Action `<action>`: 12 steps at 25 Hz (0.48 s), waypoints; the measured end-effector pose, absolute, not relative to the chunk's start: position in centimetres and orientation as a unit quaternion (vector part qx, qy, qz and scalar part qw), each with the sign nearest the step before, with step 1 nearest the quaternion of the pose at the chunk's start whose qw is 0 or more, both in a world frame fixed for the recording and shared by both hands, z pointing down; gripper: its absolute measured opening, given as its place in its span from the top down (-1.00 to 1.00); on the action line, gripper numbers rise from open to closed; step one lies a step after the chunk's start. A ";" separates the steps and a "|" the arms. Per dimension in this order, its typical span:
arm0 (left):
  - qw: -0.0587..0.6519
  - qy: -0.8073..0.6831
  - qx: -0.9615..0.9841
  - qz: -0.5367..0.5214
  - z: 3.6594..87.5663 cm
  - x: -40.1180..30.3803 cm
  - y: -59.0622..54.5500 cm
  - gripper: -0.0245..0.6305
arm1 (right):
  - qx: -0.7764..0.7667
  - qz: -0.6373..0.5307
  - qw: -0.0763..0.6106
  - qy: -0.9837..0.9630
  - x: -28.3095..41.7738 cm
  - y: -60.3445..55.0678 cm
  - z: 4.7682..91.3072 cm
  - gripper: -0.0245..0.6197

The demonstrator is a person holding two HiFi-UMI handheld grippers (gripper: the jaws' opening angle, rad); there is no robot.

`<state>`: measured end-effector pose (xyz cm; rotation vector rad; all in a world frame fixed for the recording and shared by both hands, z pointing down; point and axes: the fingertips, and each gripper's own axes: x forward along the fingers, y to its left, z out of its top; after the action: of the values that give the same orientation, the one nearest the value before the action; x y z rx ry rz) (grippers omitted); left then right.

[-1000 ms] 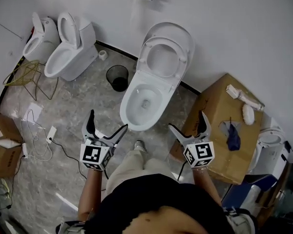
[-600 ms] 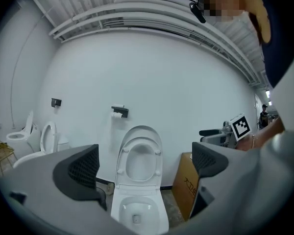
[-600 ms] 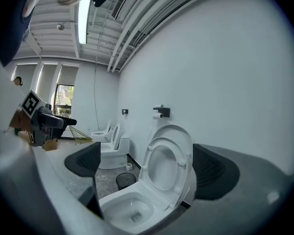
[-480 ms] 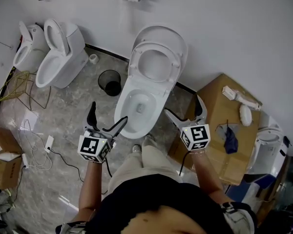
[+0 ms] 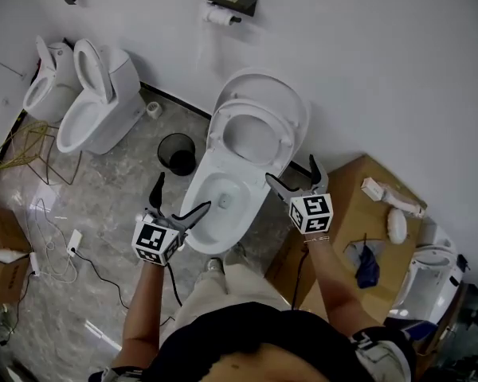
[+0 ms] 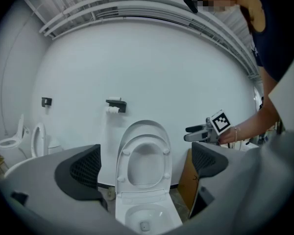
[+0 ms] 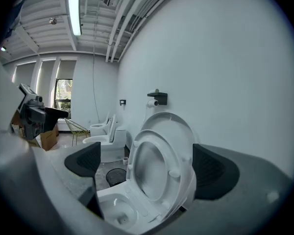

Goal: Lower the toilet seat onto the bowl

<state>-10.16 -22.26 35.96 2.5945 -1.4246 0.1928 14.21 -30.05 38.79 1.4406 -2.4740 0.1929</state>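
Left gripper [image 5: 182, 191] and right gripper [image 5: 291, 169] gape empty; the upright seat [image 5: 218, 134] looks stiff, light, hinged, so pinch its top rim

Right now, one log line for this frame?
toilet seat: raised | left tongs: open, empty | right tongs: open, empty | contact: none

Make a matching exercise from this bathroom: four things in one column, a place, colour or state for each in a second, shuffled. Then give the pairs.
Things:
1. toilet seat
2. bin
3. paper holder
4. cardboard box

Place, colour or state:
A. fixed on the wall
B. standing upright
C. brown, on the floor
D. black, on the floor

Pairs: 1-B, 2-D, 3-A, 4-C
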 end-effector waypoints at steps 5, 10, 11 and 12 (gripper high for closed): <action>0.108 -0.442 0.889 0.042 38.6 -7.9 -26.9 -0.83 | 0.487 0.068 0.144 -0.859 14.3 -36.3 40.9 -0.86; 0.175 -0.444 0.878 0.029 44.8 -7.6 -33.6 -0.83 | 0.479 0.049 0.157 -0.862 14.0 -41.6 42.2 -0.86; 0.188 -0.448 0.874 0.022 46.2 -7.8 -35.1 -0.83 | 0.477 0.049 0.155 -0.864 14.0 -42.4 42.6 -0.86; 0.196 -0.450 0.871 0.019 47.6 -8.0 -36.5 -0.83 | 0.474 0.050 0.153 -0.866 13.9 -43.2 43.1 -0.86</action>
<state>-8.01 -36.47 47.56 2.4407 -1.2605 0.0544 13.90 -43.20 43.06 1.3595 -2.4818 0.1430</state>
